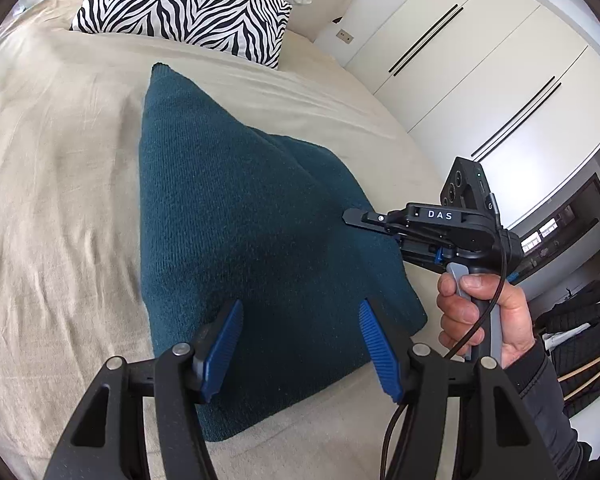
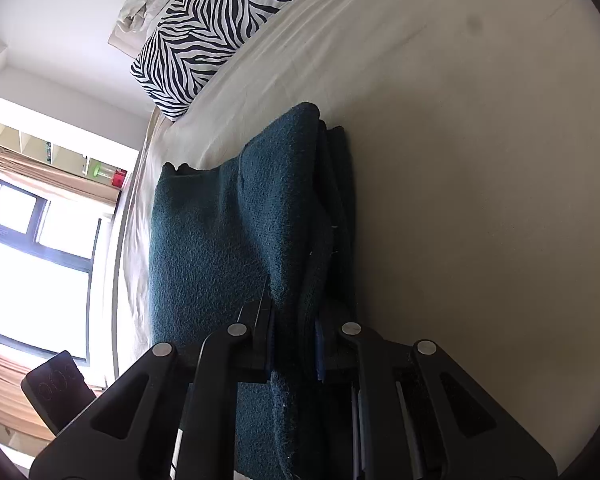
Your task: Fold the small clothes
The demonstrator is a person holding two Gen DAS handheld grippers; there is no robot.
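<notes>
A dark teal knitted garment [image 1: 236, 216] lies folded on the beige bed. My left gripper [image 1: 300, 348] is open, its blue pads just above the garment's near edge, holding nothing. My right gripper [image 1: 350, 216] comes in from the right, held in a hand, its closed tips at the garment's right edge. In the right wrist view, which is tilted sideways, the right gripper [image 2: 294, 344] is shut on a thick fold of the teal garment [image 2: 220, 240], with layers of cloth between the pads.
A zebra-striped pillow [image 1: 188, 4] lies at the head of the beige bed sheet [image 1: 52, 184], also in the right wrist view [image 2: 220, 28]. White wardrobe doors [image 1: 480, 72] stand to the right. A dark bag [image 1: 580, 332] sits on the floor. A window [image 2: 32, 248] is beyond the bed.
</notes>
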